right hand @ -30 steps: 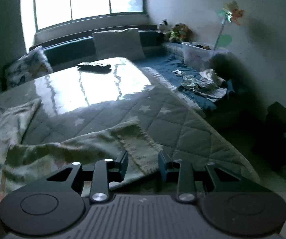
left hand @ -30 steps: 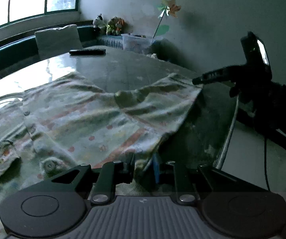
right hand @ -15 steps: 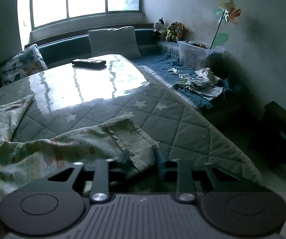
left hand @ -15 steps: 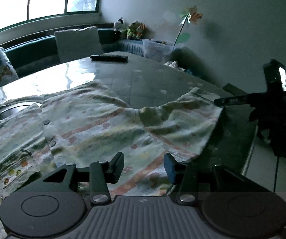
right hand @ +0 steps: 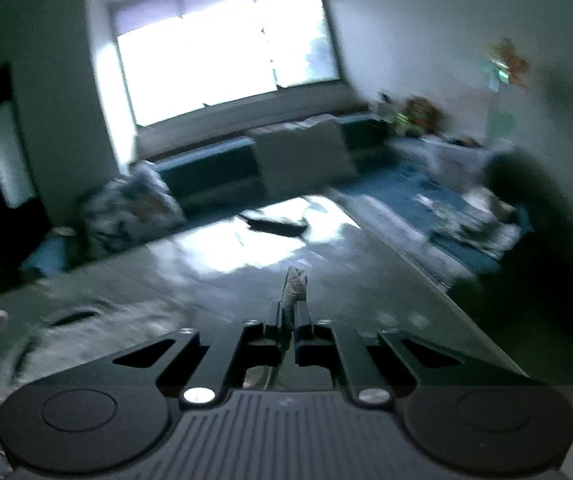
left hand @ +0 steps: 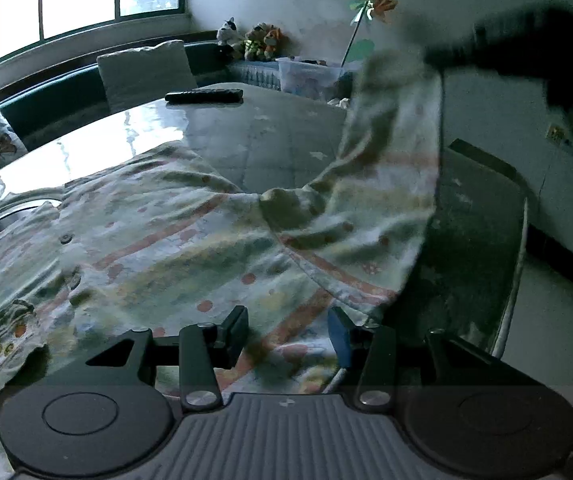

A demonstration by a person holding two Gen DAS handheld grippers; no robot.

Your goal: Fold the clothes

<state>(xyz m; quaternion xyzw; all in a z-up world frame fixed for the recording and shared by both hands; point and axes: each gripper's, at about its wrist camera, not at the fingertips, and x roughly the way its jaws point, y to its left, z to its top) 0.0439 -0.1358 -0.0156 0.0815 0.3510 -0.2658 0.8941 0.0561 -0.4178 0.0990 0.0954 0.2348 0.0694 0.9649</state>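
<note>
Shiny grey table (left hand: 270, 140) by a bright window, pale patterned shirt (left hand: 174, 240) spread on it, left gripper (left hand: 286, 330) wide open above the hem, right gripper (right hand: 286, 320) pinching a corner lifted at two o'clock

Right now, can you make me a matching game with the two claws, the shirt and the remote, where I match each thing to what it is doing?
Things:
1. left claw
2. right claw
3. pale patterned button-up shirt
4. black rectangular remote control

States:
A. lying flat at the far end of the table
B. shut on a bit of cloth
C. open, holding nothing
D. mostly spread on the table, one sleeve lifted up

Pairs: 1-C, 2-B, 3-D, 4-A
</note>
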